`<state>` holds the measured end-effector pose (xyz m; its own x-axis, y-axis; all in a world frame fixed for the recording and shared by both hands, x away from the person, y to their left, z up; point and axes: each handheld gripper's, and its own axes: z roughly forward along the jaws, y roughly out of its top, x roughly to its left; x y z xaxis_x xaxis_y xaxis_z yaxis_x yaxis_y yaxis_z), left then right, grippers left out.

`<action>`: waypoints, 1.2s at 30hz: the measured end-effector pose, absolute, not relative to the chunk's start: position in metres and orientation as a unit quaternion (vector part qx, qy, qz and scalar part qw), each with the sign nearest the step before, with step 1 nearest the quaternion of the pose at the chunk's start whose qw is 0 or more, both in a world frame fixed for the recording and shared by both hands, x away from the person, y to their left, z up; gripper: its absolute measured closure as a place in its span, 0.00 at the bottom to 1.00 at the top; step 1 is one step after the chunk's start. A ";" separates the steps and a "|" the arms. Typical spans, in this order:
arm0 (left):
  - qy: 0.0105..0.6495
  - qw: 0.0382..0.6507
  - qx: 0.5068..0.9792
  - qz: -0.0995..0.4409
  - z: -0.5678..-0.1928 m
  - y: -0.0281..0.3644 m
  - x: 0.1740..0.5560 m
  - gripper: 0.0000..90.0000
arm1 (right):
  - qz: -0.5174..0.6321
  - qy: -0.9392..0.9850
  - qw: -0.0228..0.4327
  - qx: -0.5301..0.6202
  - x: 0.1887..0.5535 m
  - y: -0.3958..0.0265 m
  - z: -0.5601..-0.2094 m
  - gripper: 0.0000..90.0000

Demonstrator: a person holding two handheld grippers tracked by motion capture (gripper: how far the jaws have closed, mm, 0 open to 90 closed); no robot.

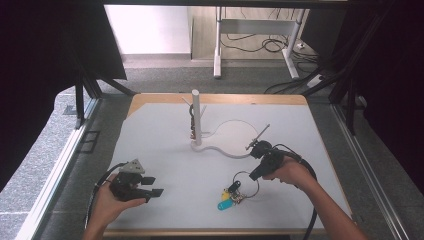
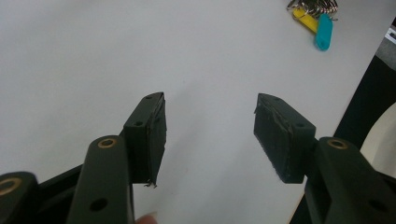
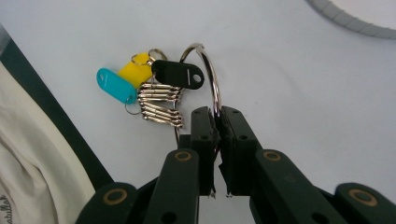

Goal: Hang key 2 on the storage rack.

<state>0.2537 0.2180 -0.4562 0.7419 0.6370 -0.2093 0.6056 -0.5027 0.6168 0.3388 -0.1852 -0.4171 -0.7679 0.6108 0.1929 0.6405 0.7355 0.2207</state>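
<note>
The right gripper (image 3: 218, 122) has its matte black fingers (image 3: 203, 135) pinched together on the thin wire of a large shiny metal ring (image 3: 212, 77), seen at the centre of the right gripper view. From the ring hang a stack of smaller steel key rings (image 3: 160, 105) and three smooth, oblong plastic tags: a black tag (image 3: 178, 73), a yellow tag (image 3: 136, 72) and a teal tag (image 3: 116, 85), left of centre. In the high view the bunch sits low and right of centre on the plain white worktop (image 1: 165, 150). The left gripper (image 2: 210, 135), at the lower left of the high view, holds its blocky fingers (image 2: 152, 133), faced with worn rubber pads, wide apart over bare worktop.
</note>
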 end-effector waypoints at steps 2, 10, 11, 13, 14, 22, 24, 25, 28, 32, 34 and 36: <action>0.359 0.348 0.866 0.024 -0.456 0.218 0.253 0.49 | -0.130 -0.933 0.053 -0.330 0.337 -0.182 -0.418 0.94; 0.358 0.349 0.866 0.022 -0.456 0.219 0.253 0.49 | -0.121 -0.938 0.077 -0.315 0.336 -0.177 -0.422 0.97; 0.358 0.348 0.866 0.021 -0.456 0.219 0.254 0.49 | -0.124 -0.938 0.082 -0.312 0.336 -0.178 -0.422 0.97; 0.358 0.349 0.866 0.021 -0.456 0.220 0.254 0.49 | -0.125 -0.938 0.086 -0.312 0.338 -0.179 -0.420 0.97; 0.359 0.349 0.865 0.022 -0.456 0.220 0.254 0.49 | -0.124 -0.937 0.088 -0.315 0.338 -0.179 -0.419 0.97; 0.362 0.353 0.863 0.022 -0.455 0.220 0.252 0.49 | -0.127 -0.933 0.075 -0.330 0.343 -0.188 -0.404 0.97; 0.362 0.352 0.863 0.021 -0.455 0.220 0.253 0.49 | -0.129 -0.932 0.070 -0.332 0.344 -0.190 -0.398 0.97; 0.361 0.352 0.863 0.022 -0.455 0.220 0.253 0.49 | -0.130 -0.931 0.068 -0.333 0.345 -0.191 -0.394 0.97; 0.358 0.349 0.866 0.022 -0.455 0.220 0.253 0.49 | -0.132 -0.931 0.058 -0.336 0.347 -0.193 -0.382 0.97; 0.357 0.351 0.866 0.024 -0.454 0.220 0.253 0.49 | -0.128 -0.931 0.043 -0.340 0.348 -0.195 -0.367 0.97; 0.356 0.350 0.866 0.024 -0.454 0.220 0.253 0.49 | -0.130 -0.930 0.038 -0.341 0.349 -0.196 -0.361 0.97; 0.356 0.349 0.866 0.023 -0.454 0.220 0.253 0.49 | -0.132 -0.928 0.036 -0.346 0.350 -0.198 -0.356 0.97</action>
<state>0.2529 0.2199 -0.4543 0.7458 0.6329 -0.2079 0.6001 -0.5027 0.6223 0.3503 -0.1980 -0.3562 -0.7582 0.6323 0.1591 0.6516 0.7259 0.2202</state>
